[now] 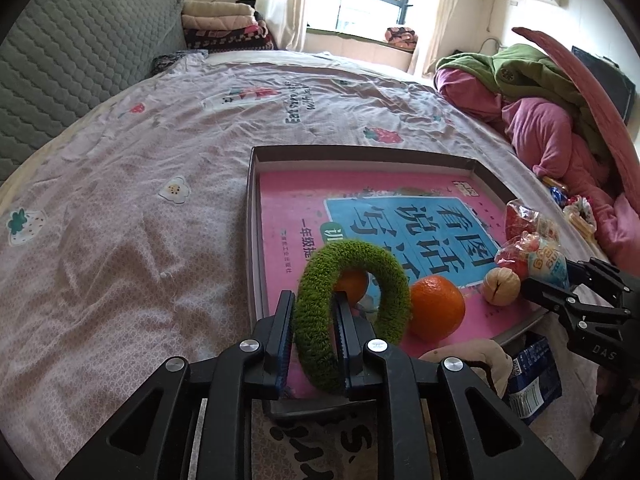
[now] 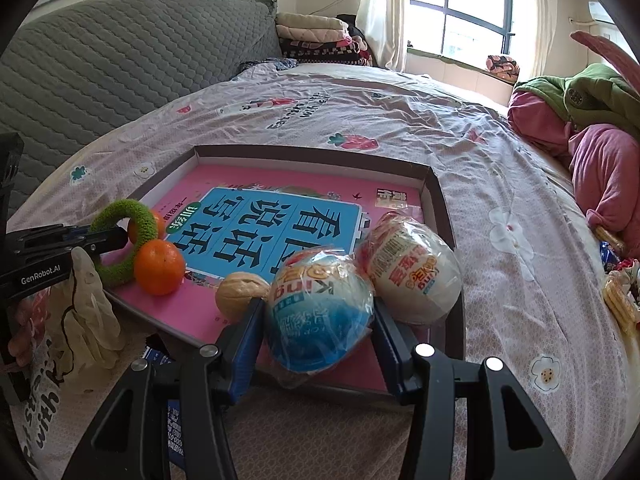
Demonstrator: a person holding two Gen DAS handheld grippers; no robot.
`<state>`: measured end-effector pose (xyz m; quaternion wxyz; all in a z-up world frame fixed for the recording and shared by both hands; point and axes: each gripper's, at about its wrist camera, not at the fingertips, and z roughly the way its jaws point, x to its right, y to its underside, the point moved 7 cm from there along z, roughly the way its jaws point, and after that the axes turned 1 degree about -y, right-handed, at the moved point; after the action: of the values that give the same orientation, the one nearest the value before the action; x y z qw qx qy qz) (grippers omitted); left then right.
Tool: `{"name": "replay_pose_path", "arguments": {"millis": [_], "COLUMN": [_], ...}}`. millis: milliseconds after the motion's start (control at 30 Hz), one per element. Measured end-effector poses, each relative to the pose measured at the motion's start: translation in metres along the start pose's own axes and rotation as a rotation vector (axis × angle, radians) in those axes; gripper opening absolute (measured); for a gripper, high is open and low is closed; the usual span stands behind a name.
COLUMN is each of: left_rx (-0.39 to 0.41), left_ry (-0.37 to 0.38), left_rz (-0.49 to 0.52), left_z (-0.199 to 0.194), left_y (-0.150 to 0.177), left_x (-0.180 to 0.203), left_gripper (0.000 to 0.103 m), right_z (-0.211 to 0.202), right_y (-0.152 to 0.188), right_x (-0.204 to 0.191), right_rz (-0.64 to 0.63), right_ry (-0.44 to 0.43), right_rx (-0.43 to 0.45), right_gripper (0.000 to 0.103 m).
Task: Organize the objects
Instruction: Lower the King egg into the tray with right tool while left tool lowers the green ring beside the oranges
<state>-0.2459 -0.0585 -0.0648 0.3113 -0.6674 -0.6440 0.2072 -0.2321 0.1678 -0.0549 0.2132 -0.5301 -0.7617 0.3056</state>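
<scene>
A shallow cardboard tray (image 1: 252, 220) (image 2: 436, 188) lies on the bed with a pink book (image 1: 288, 208) (image 2: 280, 216) flat inside it. My left gripper (image 1: 314, 300) (image 2: 108, 240) is shut on one side of a green fuzzy ring (image 1: 360, 252) (image 2: 120, 205), which stands upright over the tray's near left corner. Two oranges (image 1: 436, 304) (image 2: 159, 266) and a walnut (image 1: 500, 286) (image 2: 240, 290) rest on the book. My right gripper (image 2: 318, 308) (image 1: 560, 276) is shut on a blue-and-white wrapped egg (image 2: 316, 280) (image 1: 550, 260). A red-and-white wrapped egg (image 2: 416, 276) lies just behind it.
Pink and green clothes (image 1: 540, 120) are heaped on the right of the bed, with snack packets (image 2: 620, 292) below them. A cream glove (image 2: 84, 320) and a blue packet (image 1: 532, 380) lie at the tray's near edge. A grey quilted headboard (image 1: 60, 80) stands at the left.
</scene>
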Motion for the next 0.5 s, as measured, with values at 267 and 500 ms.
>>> {"name": "replay_pose_path", "arguments": {"millis": [267, 500], "left_rx": [0.015, 0.04], "left_ry": [-0.001, 0.002], "left_rz": [0.022, 0.005], "left_z": [-0.005, -0.011], "left_y": [-0.002, -0.006], "left_x": [0.002, -0.001], "left_gripper": [0.039, 0.043], "right_z": [-0.001, -0.002], "right_y": [0.0, 0.0], "right_x": [-0.002, -0.002], "right_rz": [-0.003, -0.002], "right_ry": [-0.002, -0.003], "right_rx": [0.001, 0.002], "right_gripper": [0.052, 0.052]}}
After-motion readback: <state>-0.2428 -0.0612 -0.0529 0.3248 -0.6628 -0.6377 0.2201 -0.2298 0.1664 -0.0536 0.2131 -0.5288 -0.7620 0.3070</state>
